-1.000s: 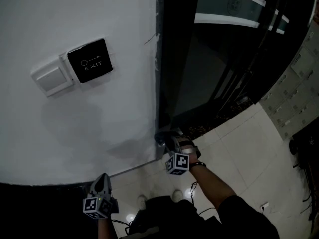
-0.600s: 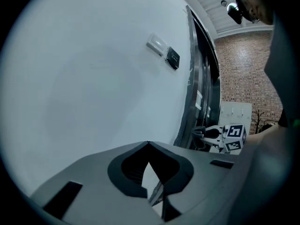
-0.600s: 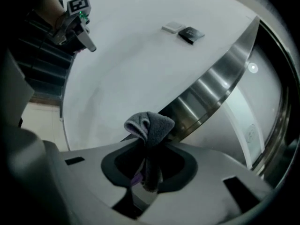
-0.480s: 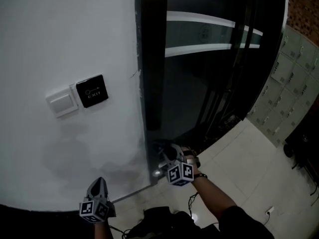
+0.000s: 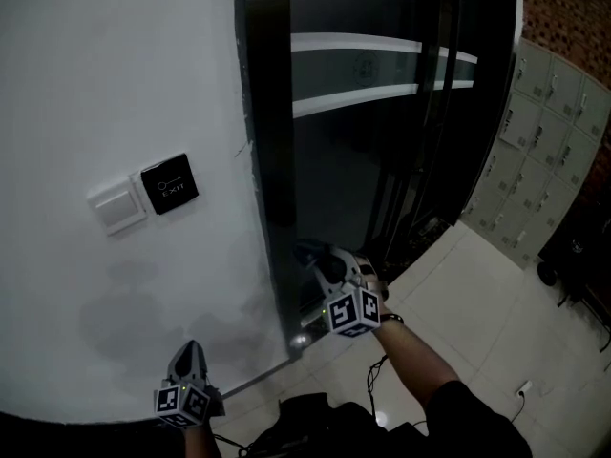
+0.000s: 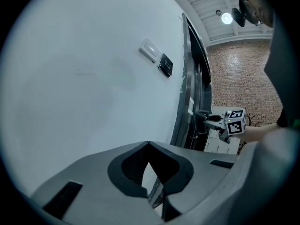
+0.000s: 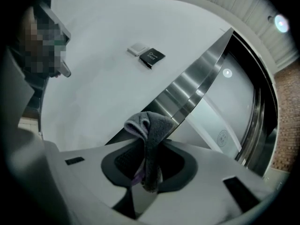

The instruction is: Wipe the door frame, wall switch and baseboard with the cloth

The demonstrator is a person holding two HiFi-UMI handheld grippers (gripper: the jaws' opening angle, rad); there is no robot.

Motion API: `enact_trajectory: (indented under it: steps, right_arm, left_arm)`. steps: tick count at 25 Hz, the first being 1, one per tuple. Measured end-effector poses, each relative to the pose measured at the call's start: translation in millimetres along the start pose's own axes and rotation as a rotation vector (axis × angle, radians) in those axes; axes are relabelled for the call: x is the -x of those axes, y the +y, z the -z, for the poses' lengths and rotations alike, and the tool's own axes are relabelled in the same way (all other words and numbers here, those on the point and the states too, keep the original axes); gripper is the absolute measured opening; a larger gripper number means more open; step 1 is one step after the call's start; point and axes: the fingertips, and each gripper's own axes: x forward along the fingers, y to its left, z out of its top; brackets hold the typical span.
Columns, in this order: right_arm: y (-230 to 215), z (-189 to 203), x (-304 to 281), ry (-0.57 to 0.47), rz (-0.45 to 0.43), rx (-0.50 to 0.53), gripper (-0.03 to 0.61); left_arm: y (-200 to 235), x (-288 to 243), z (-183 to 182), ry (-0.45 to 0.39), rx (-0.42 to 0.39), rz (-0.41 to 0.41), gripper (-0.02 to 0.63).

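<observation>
Raised since a second ago – right gripper [image 5: 323, 260] now higher up door frame [image 5: 272, 113], off floor level. Clamped on grey cloth [image 7: 151, 128], wad at frame's metal edge, contact unclear. Left gripper [image 5: 191, 359] closed, empty, low beside white wall [image 5: 115, 65]. Frame-wiping step, probably midway. Next – upward stroke under steady press, then across to wall switch [image 5: 116, 208]; baseboard [image 5: 250, 382] pending. Glossy tile floor [image 5: 496, 303], lockers [image 5: 549, 132] beyond

- Head view dim and murky; faint shadows blotch the white wall [image 5: 115, 84].
- Ceiling lamp [image 6: 227, 18] flares; door frame [image 7: 197, 86] gleams; gripper views bow, edges black.
</observation>
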Motion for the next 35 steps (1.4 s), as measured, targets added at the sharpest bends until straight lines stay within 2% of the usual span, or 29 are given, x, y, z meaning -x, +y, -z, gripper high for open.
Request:
enact_trajectory:
  steps: [3, 5, 10, 12, 15, 18, 21, 24, 27, 31, 35]
  right_arm:
    - [-17, -23, 0, -0.041, 0.05, -0.049, 0.087]
    - [-21, -25, -1, -0.05, 0.062, -0.074, 0.087]
    - [-15, -2, 6, -0.03, 0.04, -0.138, 0.087]
    - [-20, 6, 12, -0.058, 0.026, -0.185, 0.087]
    - [-46, 33, 21, -0.12, 0.004, -0.198, 0.087]
    - [-79, 65, 27, -0.18, -0.031, -0.204, 0.087]
    - [-114, 95, 37, -0.253, -0.109, -0.18, 0.087]
    - [-145, 108, 39, -0.325, -0.18, -0.145, 0.087]
    - [-164, 112, 37, -0.393, -0.222, -0.156, 0.087]
    - [-169, 105, 21, -0.47, -0.271, -0.215, 0.087]
    - [-160, 84, 6, -0.516, -0.363, -0.257, 0.087]
  left_arm:
    - [4, 2, -2, -0.011, 0.01, 0.0, -0.008]
    - [4, 1, -4, -0.012, 0.0, 0.006, -0.008]
    - [-8, -4, -4, 0.006, -0.068, 0.022, -0.008]
    - [-16, -12, -4, 0.002, -0.092, 0.025, -0.008]
    - [-50, -25, 2, -0.028, -0.106, 0.005, -0.008]
    - [-92, -36, 19, -0.058, -0.111, -0.068, -0.008]
    - [-144, -52, 36, -0.109, -0.077, -0.143, -0.008]
    - [-194, -64, 29, -0.142, -0.089, -0.192, -0.008]
    - [-229, -66, 23, -0.119, -0.11, -0.248, -0.008]
    - [-240, -65, 15, -0.122, -0.149, -0.341, -0.008]
    - [-232, -59, 8, -0.16, -0.139, -0.396, -0.008]
